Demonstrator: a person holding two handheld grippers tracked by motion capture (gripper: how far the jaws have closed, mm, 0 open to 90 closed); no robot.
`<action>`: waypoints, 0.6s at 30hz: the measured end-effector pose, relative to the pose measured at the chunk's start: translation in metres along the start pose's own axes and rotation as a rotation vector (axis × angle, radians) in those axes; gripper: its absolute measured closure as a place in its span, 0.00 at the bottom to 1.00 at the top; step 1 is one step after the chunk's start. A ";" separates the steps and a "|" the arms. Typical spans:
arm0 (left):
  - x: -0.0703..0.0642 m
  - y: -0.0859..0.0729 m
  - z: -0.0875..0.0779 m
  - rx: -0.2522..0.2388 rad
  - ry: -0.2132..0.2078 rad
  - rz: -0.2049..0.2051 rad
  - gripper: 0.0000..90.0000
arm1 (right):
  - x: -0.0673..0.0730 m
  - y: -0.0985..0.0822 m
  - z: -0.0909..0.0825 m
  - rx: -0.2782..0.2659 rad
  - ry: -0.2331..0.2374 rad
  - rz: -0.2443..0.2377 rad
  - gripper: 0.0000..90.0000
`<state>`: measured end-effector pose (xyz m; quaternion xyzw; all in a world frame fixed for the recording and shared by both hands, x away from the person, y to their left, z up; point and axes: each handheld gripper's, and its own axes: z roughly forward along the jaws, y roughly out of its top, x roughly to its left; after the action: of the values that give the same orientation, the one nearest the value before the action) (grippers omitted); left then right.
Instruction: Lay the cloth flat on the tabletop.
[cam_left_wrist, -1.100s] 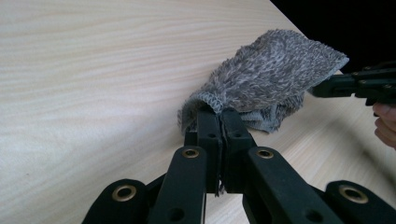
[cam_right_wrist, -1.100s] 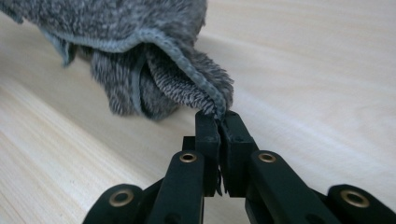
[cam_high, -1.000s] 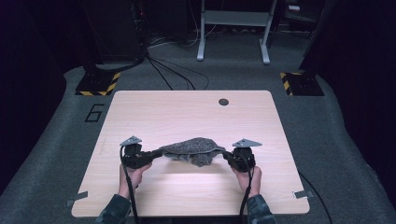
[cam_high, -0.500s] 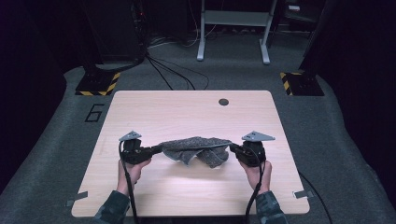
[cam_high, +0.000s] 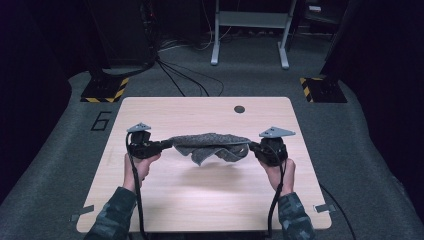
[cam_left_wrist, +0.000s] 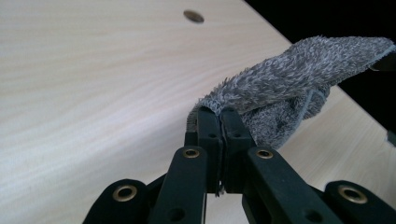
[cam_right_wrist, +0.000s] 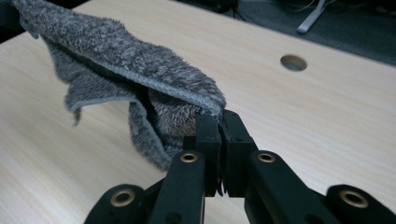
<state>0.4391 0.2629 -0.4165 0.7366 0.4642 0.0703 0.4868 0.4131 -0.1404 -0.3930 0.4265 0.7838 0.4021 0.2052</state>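
Observation:
A grey terry towel (cam_high: 210, 146) hangs stretched between my two grippers, clear of the wooden table (cam_high: 200, 200). My left gripper (cam_high: 167, 145) is shut on the towel's left end; in the left gripper view the jaws pinch the towel (cam_left_wrist: 285, 79) at its edge, at the left gripper's (cam_left_wrist: 219, 114) tips. My right gripper (cam_high: 251, 146) is shut on the right end; in the right gripper view the towel (cam_right_wrist: 116, 51) folds over the right gripper's (cam_right_wrist: 219, 119) tips. The towel's middle sags in loose folds, casting a shadow on the table.
A round cable hole (cam_high: 239, 109) lies near the table's far edge. Beyond the table, the dark floor holds cables (cam_high: 180, 75), hazard-striped blocks (cam_high: 105, 90) at either side and a metal stand (cam_high: 250, 30). The number 6 (cam_high: 101, 121) is marked on the floor at left.
Both hands have risen and moved apart, lifting the towel off the table and pulling it out longer between them.

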 end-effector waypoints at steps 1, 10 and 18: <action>0.002 -0.005 0.002 0.011 -0.003 -0.003 0.98 | 0.000 0.000 0.000 0.000 0.000 0.000 0.97; 0.017 -0.051 0.018 0.118 -0.029 -0.105 0.99 | 0.008 -0.040 0.016 0.092 0.068 0.037 0.98; 0.051 0.024 0.047 0.084 -0.019 -0.163 0.99 | -0.030 0.049 0.068 0.111 0.006 -0.020 0.98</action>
<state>0.5080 0.2687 -0.4400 0.7170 0.5203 0.0039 0.4640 0.4992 -0.1198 -0.3946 0.4282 0.8096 0.3573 0.1831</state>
